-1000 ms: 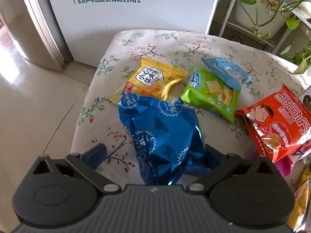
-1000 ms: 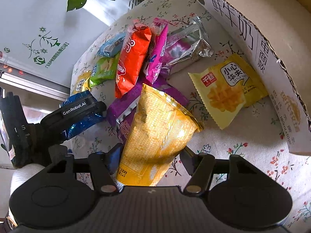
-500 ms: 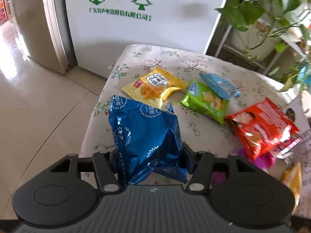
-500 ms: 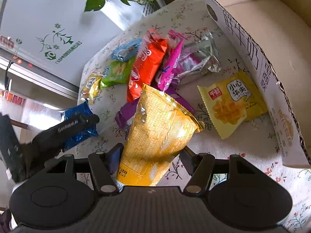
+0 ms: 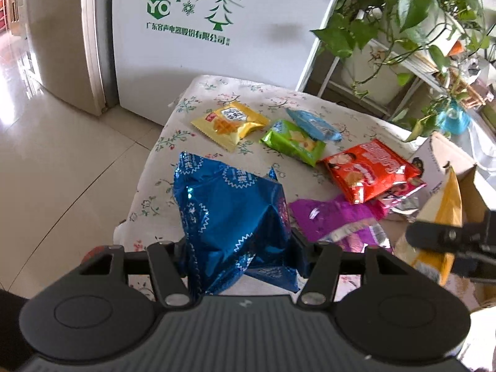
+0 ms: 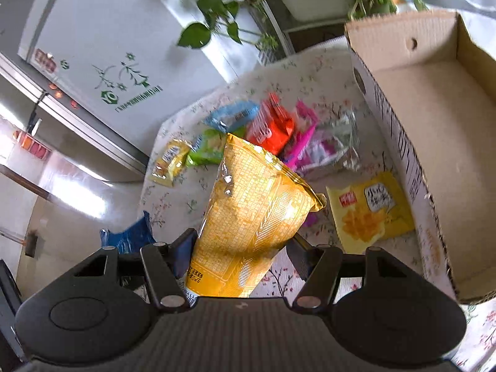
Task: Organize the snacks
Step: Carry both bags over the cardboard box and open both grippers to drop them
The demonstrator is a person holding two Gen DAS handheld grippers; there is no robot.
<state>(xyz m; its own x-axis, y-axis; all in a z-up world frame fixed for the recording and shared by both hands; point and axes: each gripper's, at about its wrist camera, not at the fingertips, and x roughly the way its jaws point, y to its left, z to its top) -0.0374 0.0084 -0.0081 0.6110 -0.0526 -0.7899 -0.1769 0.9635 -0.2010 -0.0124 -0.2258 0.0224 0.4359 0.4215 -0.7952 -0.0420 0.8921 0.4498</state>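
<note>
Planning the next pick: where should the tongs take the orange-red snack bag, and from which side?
Judging by its pose, take the orange-red snack bag by its flat sealed end toward the green packet, coming from above on that side. That end lies free on the floral tablecloth, while the opposite end overlaps the pink and purple wrappers, so a grip there would likely snag them.

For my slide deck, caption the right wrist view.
Right gripper clamps a crinkled golden-yellow foil snack bag beside an open brown cardboard box.
</note>
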